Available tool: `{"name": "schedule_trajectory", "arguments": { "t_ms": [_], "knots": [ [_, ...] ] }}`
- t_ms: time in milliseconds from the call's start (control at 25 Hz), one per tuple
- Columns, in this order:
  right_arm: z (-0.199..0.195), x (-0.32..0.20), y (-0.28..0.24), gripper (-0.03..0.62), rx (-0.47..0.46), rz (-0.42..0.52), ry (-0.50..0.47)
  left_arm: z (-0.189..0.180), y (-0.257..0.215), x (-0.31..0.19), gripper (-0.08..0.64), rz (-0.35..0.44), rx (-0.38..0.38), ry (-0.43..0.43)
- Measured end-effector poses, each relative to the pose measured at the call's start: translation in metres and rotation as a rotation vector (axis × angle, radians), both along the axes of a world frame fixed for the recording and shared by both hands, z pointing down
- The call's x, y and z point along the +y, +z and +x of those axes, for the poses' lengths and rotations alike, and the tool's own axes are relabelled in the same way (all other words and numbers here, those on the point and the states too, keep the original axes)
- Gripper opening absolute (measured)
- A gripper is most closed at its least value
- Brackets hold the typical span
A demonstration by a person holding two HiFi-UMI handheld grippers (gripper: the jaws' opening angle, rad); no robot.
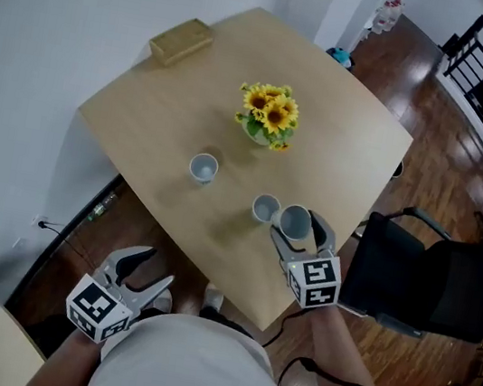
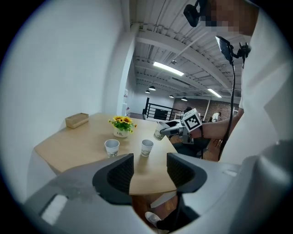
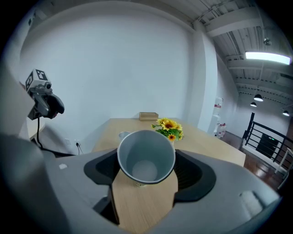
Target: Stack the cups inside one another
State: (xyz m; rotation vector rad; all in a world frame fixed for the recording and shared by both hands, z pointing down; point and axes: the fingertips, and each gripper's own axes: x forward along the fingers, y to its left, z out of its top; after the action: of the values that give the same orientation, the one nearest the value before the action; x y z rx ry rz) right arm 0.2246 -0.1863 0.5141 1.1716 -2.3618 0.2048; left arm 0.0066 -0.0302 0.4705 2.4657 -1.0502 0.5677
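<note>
Left gripper [image 1: 153, 272]: nearest, held off the table's [image 1: 358, 152] near edge, jaws wide, nothing between them. Right gripper [image 1: 299, 235]: over the near right of the table, jaws closed on held cup [image 3: 146, 157], which appears raised off the surface, its mouth tipped back toward the gripper. Near cup [image 1: 265, 208]: upright, just left of the held cup, the likely receiver. Far cup [image 1: 203, 167]: upright, further left, well apart. Flowers [image 1: 268, 114] and box [image 1: 182, 40]: beyond. Handling advice: level the held cup, centre its base over the near cup's mouth, lower straight, and release only once seated, since light cups probably tip easily.
</note>
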Motion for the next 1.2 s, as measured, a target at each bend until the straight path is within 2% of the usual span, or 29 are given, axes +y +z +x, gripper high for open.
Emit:
{"name": "schedule_trajectory", "arguments": {
  "t_ms": [320, 560, 880, 1200],
  "knots": [
    [-0.038, -0.037, 0.036, 0.365, 0.050, -0.025, -0.101, -0.034, 0.000, 0.014, 0.236, 0.000, -0.018, -0.165],
    [-0.044, -0.042, 0.071, 0.370, 0.107, -0.080, -0.128, -0.049, 0.002, 0.023, 0.236, -0.017, -0.028, -0.229],
    [-0.040, -0.035, 0.066, 0.385, 0.069, -0.070, -0.104, -0.050, 0.001, 0.022, 0.236, -0.016, -0.021, -0.208],
    [-0.034, -0.008, 0.030, 0.385, 0.041, -0.024, -0.032, -0.050, -0.004, 0.019, 0.239, 0.010, 0.003, -0.121]
  ]
}}
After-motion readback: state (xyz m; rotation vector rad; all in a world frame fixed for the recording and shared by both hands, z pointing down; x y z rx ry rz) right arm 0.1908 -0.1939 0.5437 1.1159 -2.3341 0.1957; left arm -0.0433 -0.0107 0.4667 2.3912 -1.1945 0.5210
